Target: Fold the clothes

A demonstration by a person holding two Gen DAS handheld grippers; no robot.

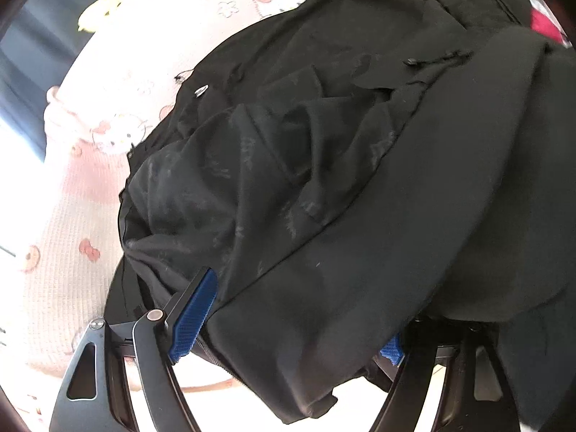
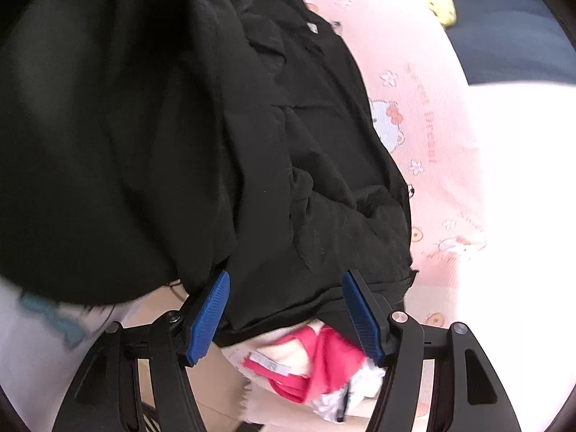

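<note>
- The left gripper [image 1: 288, 316] has its blue-padded fingers [image 1: 196, 315] set wide, with a thick fold of the black garment [image 1: 324, 187] lying between them; the cloth drapes over and hides most of the far pad, so whether the pads press on it cannot be told.
- The right gripper [image 2: 288, 309] also stands with its jaws apart, both blue pads [image 2: 208, 318] in plain sight, and the lower hem of the black garment [image 2: 216, 126] hangs between them without either pad clearly pressing on it.
- The black garment is one bulky, crumpled piece that fills the middle of both views and lies on a pink bedsheet [image 1: 72, 223]; a small metal snap [image 1: 200, 90] shows near its left edge.
- Just under the right gripper, a pink and white cloth [image 2: 316, 367] lies bunched, with a small pale label on it whose print is too small to read.
- The same red-pink cloth [image 1: 545, 23] peeks out past the garment's far edge in the left view.
- The bedsheet carries a cartoon cat print with red bows, flowers and bears; three cat faces show in the left view.
- Pink lettering [image 2: 426, 115] runs along the sheet, too blurred to read with certainty.
- One yellow soft toy [image 2: 441, 5] sits beyond the sheet's edge, well apart from the garment.
</note>
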